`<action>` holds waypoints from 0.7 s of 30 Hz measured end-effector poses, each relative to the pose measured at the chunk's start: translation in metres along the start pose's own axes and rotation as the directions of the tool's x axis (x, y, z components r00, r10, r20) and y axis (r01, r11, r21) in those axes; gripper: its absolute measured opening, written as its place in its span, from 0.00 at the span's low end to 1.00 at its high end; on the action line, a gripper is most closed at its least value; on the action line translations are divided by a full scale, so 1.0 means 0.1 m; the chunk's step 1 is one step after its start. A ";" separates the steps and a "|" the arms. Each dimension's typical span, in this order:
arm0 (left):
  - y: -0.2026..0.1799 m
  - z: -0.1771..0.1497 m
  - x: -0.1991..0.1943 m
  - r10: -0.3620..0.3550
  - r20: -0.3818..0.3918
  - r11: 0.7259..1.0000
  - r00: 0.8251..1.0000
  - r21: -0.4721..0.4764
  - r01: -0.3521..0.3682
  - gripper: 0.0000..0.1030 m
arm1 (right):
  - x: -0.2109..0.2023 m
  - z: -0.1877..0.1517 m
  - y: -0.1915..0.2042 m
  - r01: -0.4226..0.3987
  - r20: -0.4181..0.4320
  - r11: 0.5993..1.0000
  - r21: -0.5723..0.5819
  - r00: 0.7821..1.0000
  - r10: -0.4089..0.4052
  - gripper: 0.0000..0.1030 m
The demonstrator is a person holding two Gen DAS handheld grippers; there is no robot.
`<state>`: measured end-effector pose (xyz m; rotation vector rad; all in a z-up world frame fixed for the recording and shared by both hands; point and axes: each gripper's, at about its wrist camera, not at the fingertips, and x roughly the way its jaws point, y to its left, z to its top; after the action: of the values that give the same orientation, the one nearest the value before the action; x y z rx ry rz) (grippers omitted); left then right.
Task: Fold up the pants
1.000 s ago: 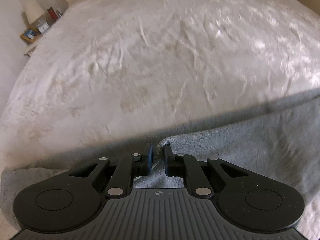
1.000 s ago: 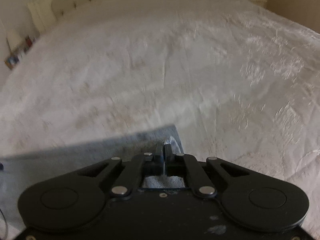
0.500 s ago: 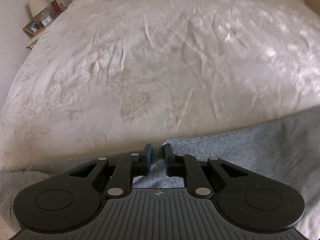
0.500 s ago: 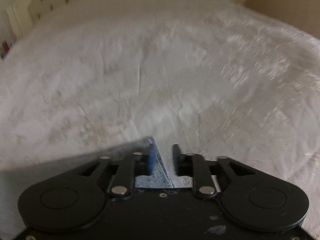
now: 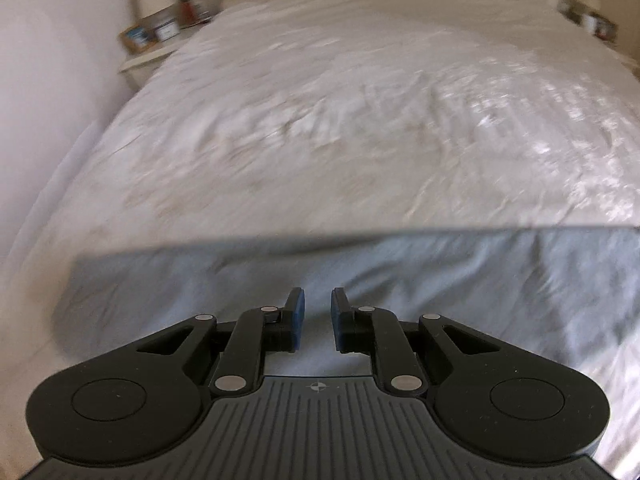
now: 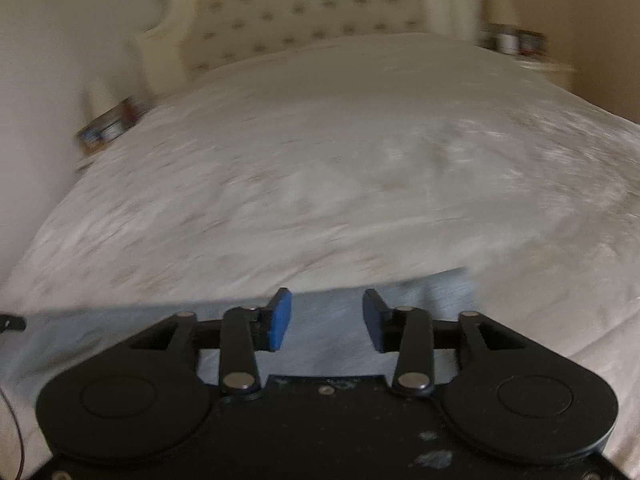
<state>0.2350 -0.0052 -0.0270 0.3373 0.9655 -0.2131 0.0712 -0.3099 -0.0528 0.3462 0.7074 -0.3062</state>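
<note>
The grey pants (image 5: 440,280) lie flat on the white bedspread (image 5: 340,120), with a straight folded far edge across the left wrist view. My left gripper (image 5: 316,312) is open and empty, raised above the pants near their left end. The pants also show in the right wrist view (image 6: 328,320), their right end just past the fingers. My right gripper (image 6: 326,312) is open wide and empty above them.
A nightstand (image 5: 156,40) with a lamp and picture frames stands left of the bed. Another nightstand (image 6: 520,48) with jars stands at the right. A tufted headboard (image 6: 304,12) is at the far end. A wall (image 5: 48,80) runs along the left.
Both grippers have opened, let go of the pants and pulled back and up. The pants now lie flat on the bed.
</note>
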 end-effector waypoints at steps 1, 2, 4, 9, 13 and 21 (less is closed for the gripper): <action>0.09 -0.08 -0.03 0.017 -0.013 1.000 1.000 -0.009 -0.017 0.15 | -0.06 -0.06 0.16 -0.018 0.008 1.000 -0.021 1.000 0.018 0.56; 0.16 -0.15 -0.04 0.023 -0.026 0.999 0.999 -0.021 -0.024 0.15 | -0.10 -0.10 0.29 -0.027 0.014 0.999 -0.038 1.000 0.027 0.64; 0.36 -0.26 -0.05 0.027 -0.050 0.998 0.998 -0.051 -0.029 0.15 | -0.16 -0.17 0.61 -0.046 0.014 0.994 -0.101 0.999 0.047 0.68; 0.91 -0.42 0.06 0.050 -0.084 0.990 0.995 -0.127 -0.060 0.15 | -0.17 -0.27 1.38 -0.186 -0.077 0.955 -0.231 0.982 0.173 0.64; 1.40 -0.42 0.29 0.048 -0.101 0.985 0.994 -0.161 -0.064 0.15 | 0.05 -0.26 2.01 -0.259 -0.170 0.939 -0.228 0.960 0.224 0.41; 2.18 -0.37 0.99 0.051 -0.127 0.977 0.991 -0.197 -0.076 0.15 | 0.82 -0.22 3.40 -0.311 -0.256 0.869 -0.385 0.940 0.223 0.40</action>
<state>0.3326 0.2078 -0.0886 0.1960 1.0849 -0.0355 0.2486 -0.0083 -0.0540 0.0585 0.8942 0.1552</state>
